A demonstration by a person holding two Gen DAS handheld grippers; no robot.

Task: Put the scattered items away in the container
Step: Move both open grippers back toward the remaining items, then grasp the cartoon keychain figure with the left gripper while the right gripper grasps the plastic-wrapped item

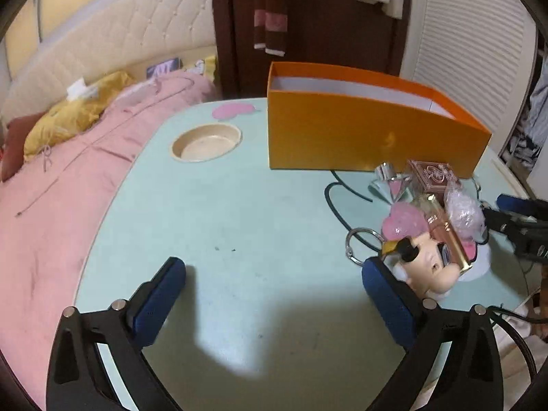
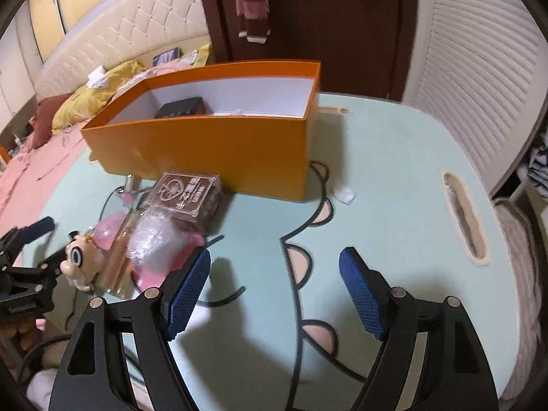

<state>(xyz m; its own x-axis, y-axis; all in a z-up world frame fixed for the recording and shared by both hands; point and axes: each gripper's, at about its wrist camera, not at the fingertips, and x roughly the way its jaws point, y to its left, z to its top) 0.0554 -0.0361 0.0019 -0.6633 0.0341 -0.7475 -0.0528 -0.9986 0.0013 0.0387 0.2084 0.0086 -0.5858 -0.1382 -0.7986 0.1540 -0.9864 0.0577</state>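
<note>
Left gripper (image 1: 274, 270): blue-padded fingers are being held wide apart, nothing between them, over bare mint-green table top (image 1: 239, 212); the right pad is standing just beside the doll head (image 1: 430, 262) without visibly clasping it.

Right gripper (image 2: 274, 287): fingers likewise being held wide and empty, above the printed cartoon outline on the table; its left pad is sitting close to the pile's edge.

Pile of scattered items, being left between the two grippers, in front of the container:
- doll head, lying on its side, a metal ring (image 1: 363, 245) beside it;
- amber perfume bottle (image 2: 121, 257), lying flat across the heap;
- crumpled clear plastic bag (image 2: 154, 243), resting on something pink;
- pink heart-shaped piece (image 1: 404, 222);
- clear-cased brown box (image 2: 186, 197), nearly touching the container wall;
- faceted glass ornament (image 1: 392, 179), close to the same wall.

Stray white scrap (image 2: 344, 193): lying apart, near the container's corner.

Orange box (image 2: 212, 147) (the container): standing open at the far side of the table; a dark object (image 2: 181, 106) and a small pale item are being seen inside, so some tidying is judged done.

Progress: judged early; most of the pile is still being left outside, and no item is being carried.
</note>
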